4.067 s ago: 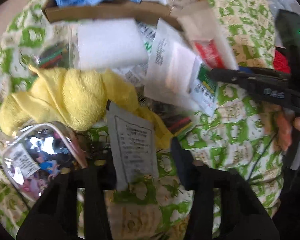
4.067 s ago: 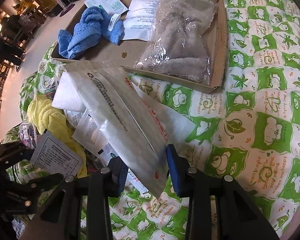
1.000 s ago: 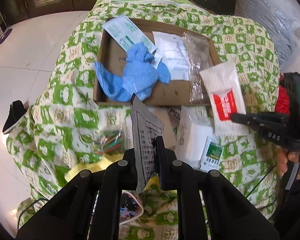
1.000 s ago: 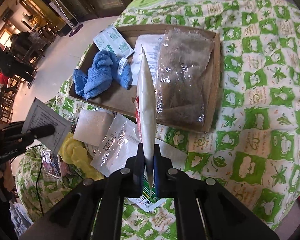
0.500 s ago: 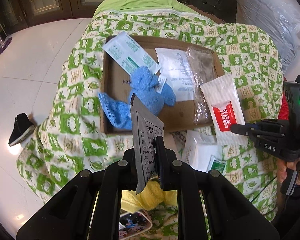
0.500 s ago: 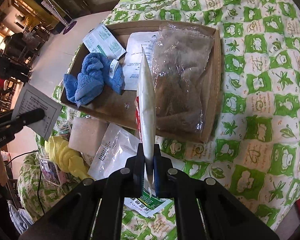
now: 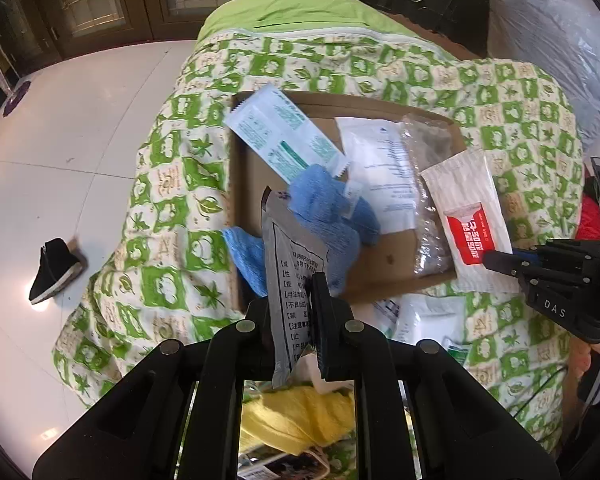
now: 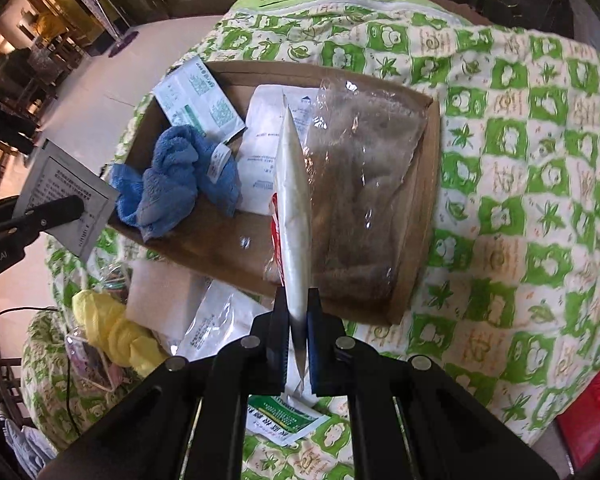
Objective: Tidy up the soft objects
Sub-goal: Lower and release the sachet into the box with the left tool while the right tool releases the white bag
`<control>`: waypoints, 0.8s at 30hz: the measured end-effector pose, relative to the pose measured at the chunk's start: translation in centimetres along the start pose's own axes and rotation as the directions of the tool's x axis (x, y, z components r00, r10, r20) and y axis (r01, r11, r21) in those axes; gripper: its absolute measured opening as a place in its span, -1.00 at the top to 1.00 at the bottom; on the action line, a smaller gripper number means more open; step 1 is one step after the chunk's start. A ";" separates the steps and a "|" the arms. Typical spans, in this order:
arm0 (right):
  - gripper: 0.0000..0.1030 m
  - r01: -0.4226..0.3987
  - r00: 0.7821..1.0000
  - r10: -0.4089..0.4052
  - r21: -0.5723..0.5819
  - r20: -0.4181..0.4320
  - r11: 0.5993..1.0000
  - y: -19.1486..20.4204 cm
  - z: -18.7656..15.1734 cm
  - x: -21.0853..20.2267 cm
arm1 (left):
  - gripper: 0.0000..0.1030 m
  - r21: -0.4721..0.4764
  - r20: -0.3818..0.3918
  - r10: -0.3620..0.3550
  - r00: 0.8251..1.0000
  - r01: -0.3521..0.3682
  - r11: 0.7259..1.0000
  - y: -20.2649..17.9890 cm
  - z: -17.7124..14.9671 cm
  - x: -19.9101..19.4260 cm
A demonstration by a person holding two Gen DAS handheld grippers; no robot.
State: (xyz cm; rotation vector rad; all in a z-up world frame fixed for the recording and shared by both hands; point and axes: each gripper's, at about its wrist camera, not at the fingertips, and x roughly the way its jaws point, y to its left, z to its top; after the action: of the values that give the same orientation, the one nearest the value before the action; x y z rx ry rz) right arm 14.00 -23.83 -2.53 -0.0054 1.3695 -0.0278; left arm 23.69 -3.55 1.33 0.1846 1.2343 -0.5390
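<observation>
both grippers carry a flat packet toward the cardboard tray point(image 8: 420, 216) that sits on the green-and-white quilt point(image 8: 520, 184) — the place where the soft things are being gathered, going by what already lies in it: a blue towel point(image 8: 176, 176), a green-printed sachet point(image 8: 198, 100), a white printed pouch point(image 8: 264, 152) and a clear bag of brownish fabric point(image 8: 364, 184).

the left gripper point(image 7: 300, 312) has its jaws drawn narrow, pinching a grey printed packet point(image 7: 292, 264) by its lower edge. held that way the packet stands on end, its long axis running up and away from the jaws, its top corner over the near-left part of the tray, in front of the towel. a grip at one end looks sensible: the free end can be laid down first.

the right gripper point(image 8: 296, 320) is clamped tight on a white packet with a red label point(image 7: 466, 220). in the right wrist view it shows edge-on, a thin blade pointing straight out from the jaws toward the far side of the tray; in the left wrist view its broad face shows, long axis slanting from the tray's right wall down toward the gripper. it hangs above the tray's right half, over the clear bag.

outside the tray, on the quilt near the person, lie a yellow cloth point(image 8: 112, 328), a white pad point(image 8: 160, 292) and further pouches — seemingly not yet sorted.
</observation>
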 end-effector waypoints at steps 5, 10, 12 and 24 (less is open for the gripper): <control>0.90 0.061 0.998 -0.061 -0.005 -0.012 0.998 1.1 1.4 1.3 | 0.78 -0.014 -0.009 0.017 1.000 -0.017 1.000 0.9 0.7 1.0; 0.90 0.126 0.992 -0.125 -0.010 0.006 0.992 3.0 3.4 2.1 | 0.78 -0.025 -0.020 0.038 0.999 -0.039 0.999 1.6 1.0 2.2; 0.90 0.154 0.988 -0.154 -0.005 0.004 0.988 3.9 4.3 2.8 | 0.78 -0.032 -0.022 0.045 0.999 -0.046 0.998 2.0 1.2 2.7; 0.57 0.277 0.960 -0.273 -0.059 0.065 0.959 9.3 5.3 7.3 | 0.77 -0.035 -0.045 0.044 0.998 -0.045 0.998 2.1 2.6 5.8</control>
State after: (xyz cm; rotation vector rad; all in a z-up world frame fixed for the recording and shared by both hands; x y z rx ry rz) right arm 20.85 -14.72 -8.75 -0.2524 1.3037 -0.2139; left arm 28.21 -4.47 -3.48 0.1941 1.2787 -0.4761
